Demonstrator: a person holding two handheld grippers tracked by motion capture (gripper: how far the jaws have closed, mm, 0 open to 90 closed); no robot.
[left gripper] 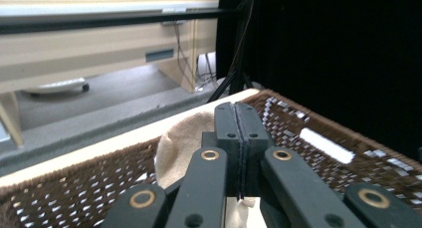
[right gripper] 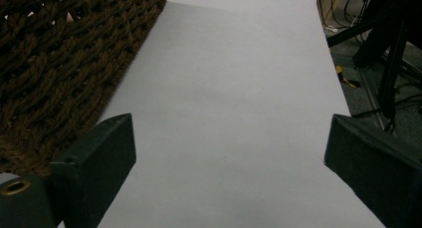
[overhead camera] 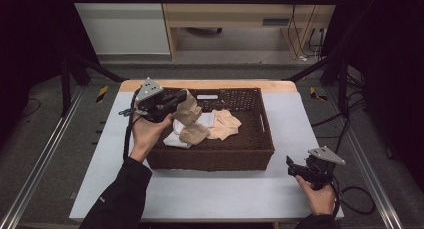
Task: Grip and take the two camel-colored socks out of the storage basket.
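The left hand-held gripper (overhead camera: 176, 100) hangs above the left end of the dark brown woven wicker basket (overhead camera: 250, 154), its jaws pressed tight together on a tan, soft fabric sock (overhead camera: 187, 109). In the left gripper view the sock (left gripper: 179, 146) bulges out to the left of the closed jaws, with a bit of cloth showing below them. Just beneath and to the right of this hand-held gripper, inside the basket, lie another tan sock (overhead camera: 195, 134), a white cloth piece (overhead camera: 175, 139) and a pale peach sock (overhead camera: 225, 125), heaped touching one another. The right hand-held gripper (overhead camera: 295, 166) rests low over the white-topped desk (overhead camera: 225, 194), off the basket's near right corner, jaws spread wide with nothing between them. In its own view the basket wall (right gripper: 59, 63) stands to its left.
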